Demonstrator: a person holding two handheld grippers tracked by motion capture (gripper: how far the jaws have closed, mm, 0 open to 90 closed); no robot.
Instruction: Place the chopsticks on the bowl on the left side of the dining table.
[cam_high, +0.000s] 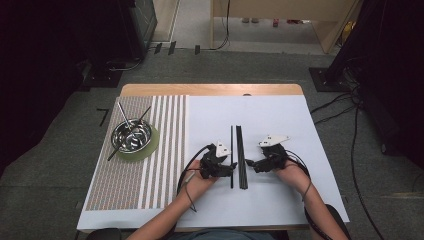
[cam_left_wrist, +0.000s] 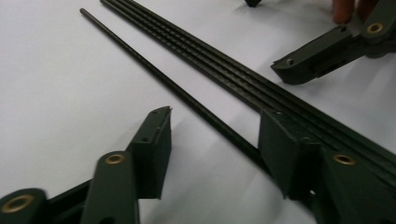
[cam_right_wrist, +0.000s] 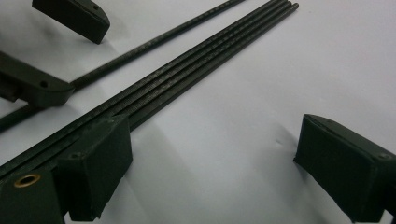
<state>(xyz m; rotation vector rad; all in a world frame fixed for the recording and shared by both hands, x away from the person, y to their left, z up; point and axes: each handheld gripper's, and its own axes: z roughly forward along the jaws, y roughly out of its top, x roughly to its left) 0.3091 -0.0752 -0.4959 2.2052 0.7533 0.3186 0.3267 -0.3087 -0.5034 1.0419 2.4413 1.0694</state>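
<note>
High view puts the single thin black rod (cam_high: 232, 155) just left of the bundle of long black rods (cam_high: 242, 156), both lying lengthwise on the white table sheet (cam_high: 280, 200). Left of that bundle, the left gripper (cam_high: 233, 165) points at the single rod; in the left gripper view its jaws stand apart with the single rod (cam_left_wrist: 187, 98) running between them, neither pad pressing it, one jaw beside the bundle (cam_left_wrist: 243, 79). Right of the bundle, the right gripper (cam_high: 248, 163) faces it, jaws wide apart in the right gripper view, one resting against the bundle (cam_right_wrist: 187, 70). Far left of the bundle, a shiny steel bowl (cam_high: 132, 135) sits on a round green mat (cam_high: 150, 148)
</note>
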